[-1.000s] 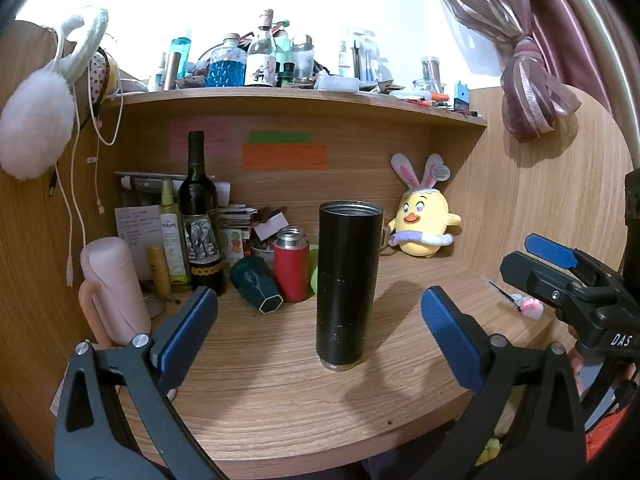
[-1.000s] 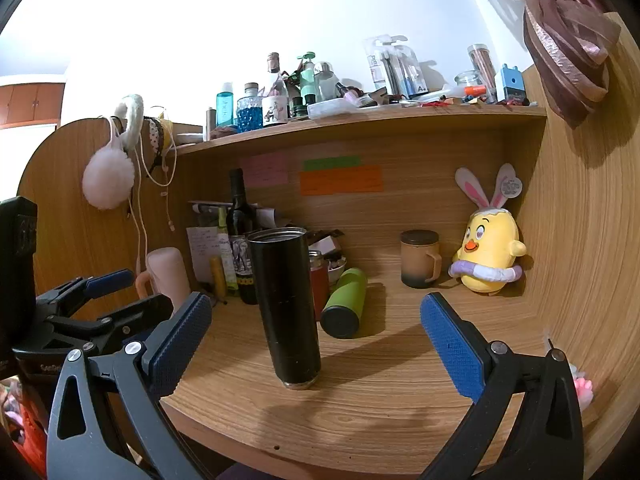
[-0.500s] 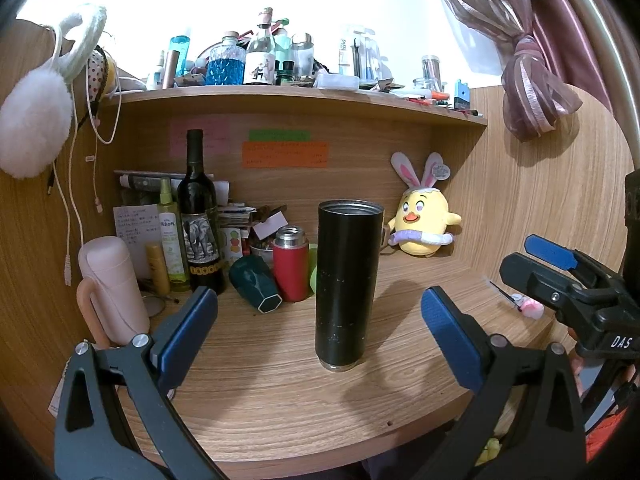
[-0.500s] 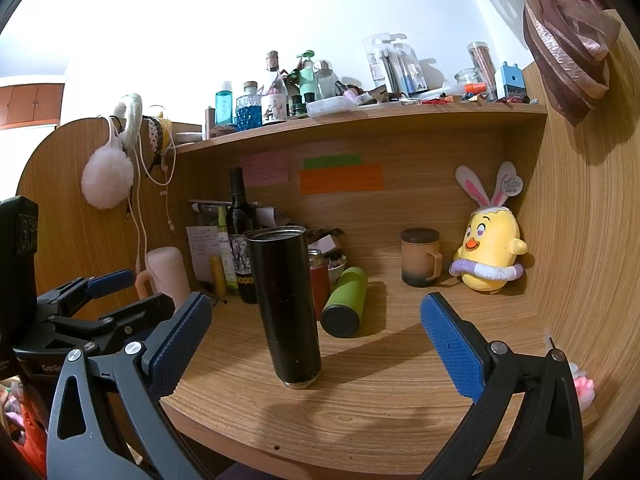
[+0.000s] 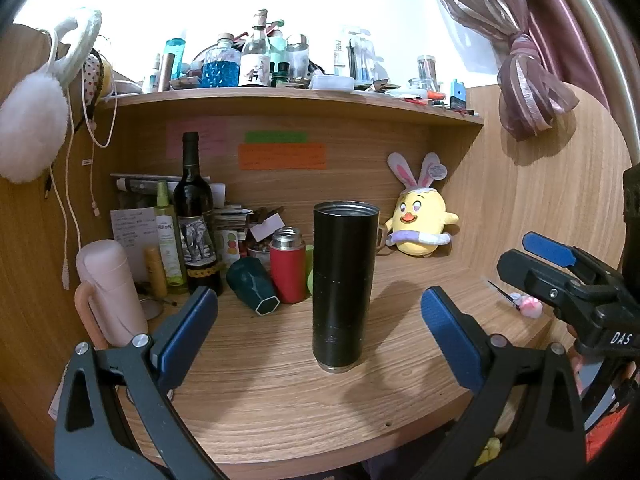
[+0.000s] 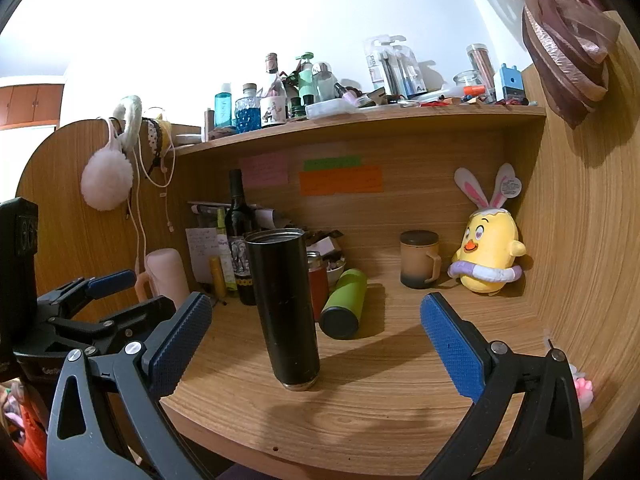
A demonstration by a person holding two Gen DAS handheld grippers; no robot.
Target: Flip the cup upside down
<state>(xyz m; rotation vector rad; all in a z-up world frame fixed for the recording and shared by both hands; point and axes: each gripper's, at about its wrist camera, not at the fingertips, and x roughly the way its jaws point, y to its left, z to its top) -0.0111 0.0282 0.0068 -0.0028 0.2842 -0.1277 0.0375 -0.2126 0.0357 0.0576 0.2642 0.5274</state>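
A tall black cup (image 5: 342,284) stands upright, open end up, near the front of the wooden desk (image 5: 280,400). It also shows in the right wrist view (image 6: 286,306). My left gripper (image 5: 320,336) is open and empty, its blue pads apart on either side of the cup, short of it. My right gripper (image 6: 316,340) is open and empty, with the cup left of its middle. The right gripper shows at the right of the left wrist view (image 5: 560,276), and the left gripper at the left of the right wrist view (image 6: 100,300).
Behind the cup stand a red flask (image 5: 288,266), a tipped dark green cup (image 5: 252,290), a wine bottle (image 5: 196,220), a pink flask (image 5: 110,288) and a yellow chick toy (image 5: 420,220). A green bottle (image 6: 346,304) lies flat, with a brown mug (image 6: 418,264) behind it. A cluttered shelf (image 5: 300,100) hangs above.
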